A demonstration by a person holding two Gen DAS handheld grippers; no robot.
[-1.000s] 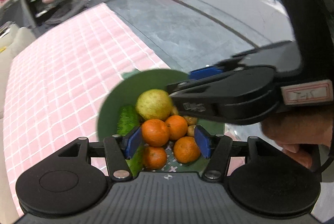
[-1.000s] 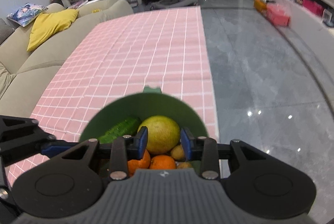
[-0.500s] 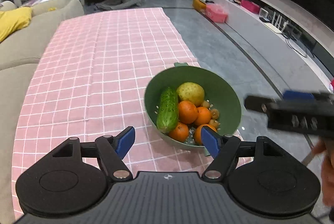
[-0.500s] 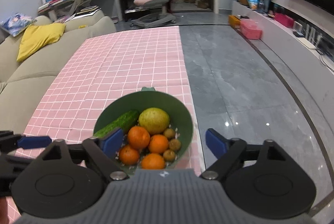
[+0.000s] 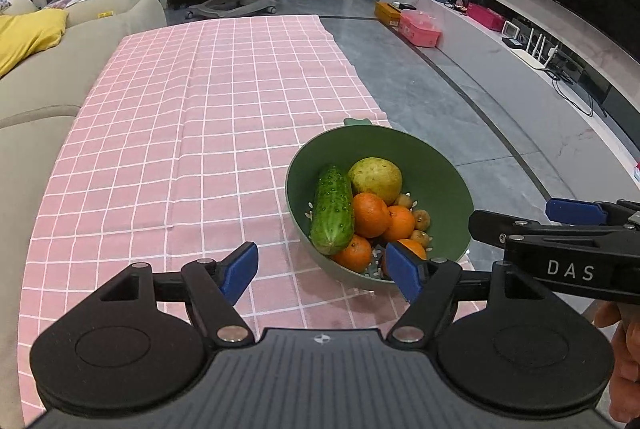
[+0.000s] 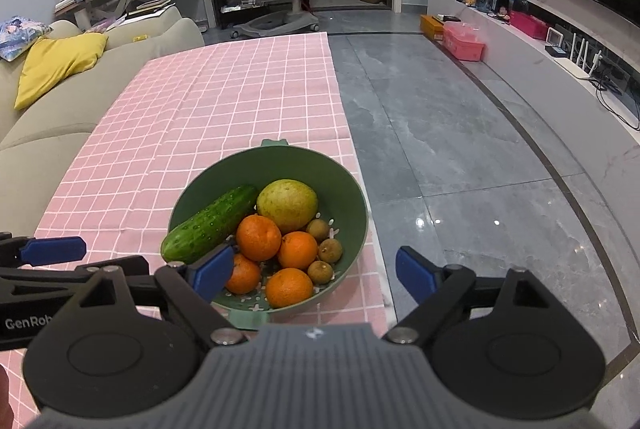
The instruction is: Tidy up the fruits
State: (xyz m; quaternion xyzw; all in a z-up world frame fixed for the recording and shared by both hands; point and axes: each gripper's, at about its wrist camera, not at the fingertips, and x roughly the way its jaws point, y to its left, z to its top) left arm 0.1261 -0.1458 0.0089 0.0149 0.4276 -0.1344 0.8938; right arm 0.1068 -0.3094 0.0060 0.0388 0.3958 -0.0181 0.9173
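Both grippers, left (image 5: 322,271) and right (image 6: 314,275), hung empty with jaws apart at lower frame before the full bowl (image 6: 352,205), fruit seemingly gathered; next likely withdrawing.

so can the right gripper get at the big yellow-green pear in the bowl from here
Probably yes: the right gripper is open and empty, and the round yellow-green pear sits exposed on top in the green bowl, with nothing above it.

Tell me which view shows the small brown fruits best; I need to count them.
The right wrist view: three small brown fruits lie unobstructed beside the oranges. The left wrist view shows them partly hidden behind oranges.
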